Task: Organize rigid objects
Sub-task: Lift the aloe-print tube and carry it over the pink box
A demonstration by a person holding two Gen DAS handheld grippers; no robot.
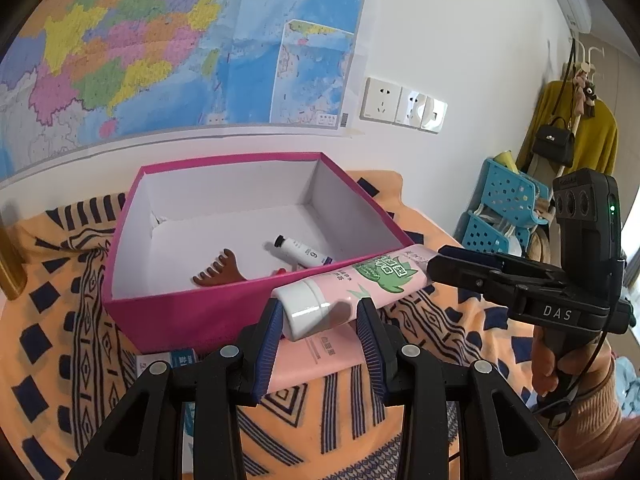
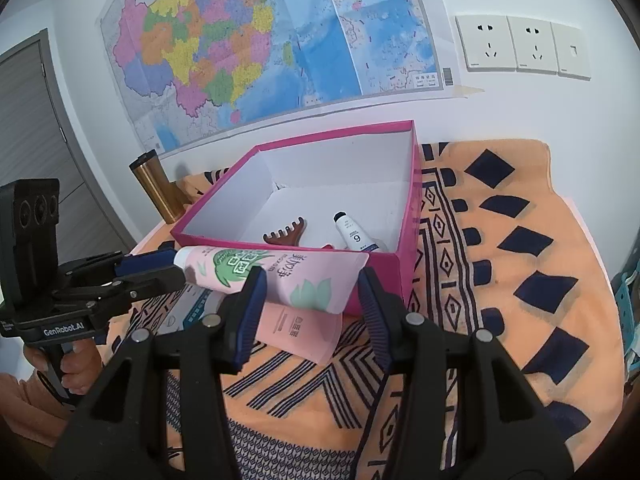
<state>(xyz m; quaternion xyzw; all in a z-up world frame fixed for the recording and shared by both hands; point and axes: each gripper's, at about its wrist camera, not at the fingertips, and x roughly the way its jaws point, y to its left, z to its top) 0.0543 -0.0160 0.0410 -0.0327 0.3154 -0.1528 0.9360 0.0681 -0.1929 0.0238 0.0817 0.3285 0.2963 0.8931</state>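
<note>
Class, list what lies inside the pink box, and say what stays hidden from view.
Inside the pink box: a brown wooden comb and a small white tube with a black cap. A red item at the near wall is mostly hidden by the pink tube.

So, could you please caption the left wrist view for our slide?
Left gripper and right gripper hold a pink tube by the open pink box.
</note>
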